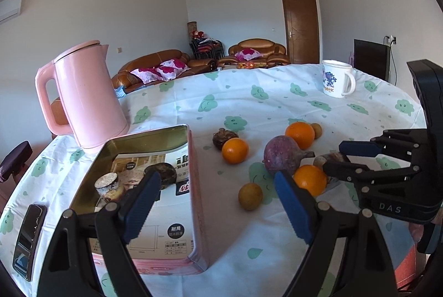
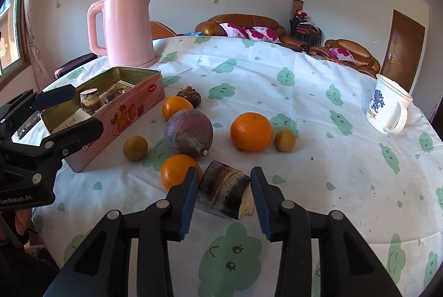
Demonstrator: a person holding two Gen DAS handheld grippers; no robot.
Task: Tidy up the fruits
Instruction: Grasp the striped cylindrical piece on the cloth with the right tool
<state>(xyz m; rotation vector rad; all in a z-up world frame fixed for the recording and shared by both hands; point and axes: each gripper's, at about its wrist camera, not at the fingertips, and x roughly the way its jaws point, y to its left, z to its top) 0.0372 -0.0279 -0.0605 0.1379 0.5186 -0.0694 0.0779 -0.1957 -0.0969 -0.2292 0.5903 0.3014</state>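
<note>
Dark, ringed bark marks the cut sugarcane piece (image 2: 224, 190), which lies on the clouded tablecloth (image 2: 318, 92) at lower centre of the right wrist view, just right of the nearest orange (image 2: 177, 171). The right gripper (image 2: 224, 200) brackets this piece; its left pad appears to touch the bark, but a pale gap shows at the right pad, so treat the grasp as not yet made. Close squarely across the bark, not on the pale cut end, and keep the left finger from nudging the orange. Lift only once both pads bear evenly; the round section will likely roll if pinched off-centre. The pink tin (image 2: 116, 114), at left of the frame, already holds another cane piece and a dark fruit, so it is the probable destination. The left gripper (image 1: 218, 203) hangs released at the tin's near corner in the left wrist view, holding nothing; keep it clear of the tin mouth.
</note>
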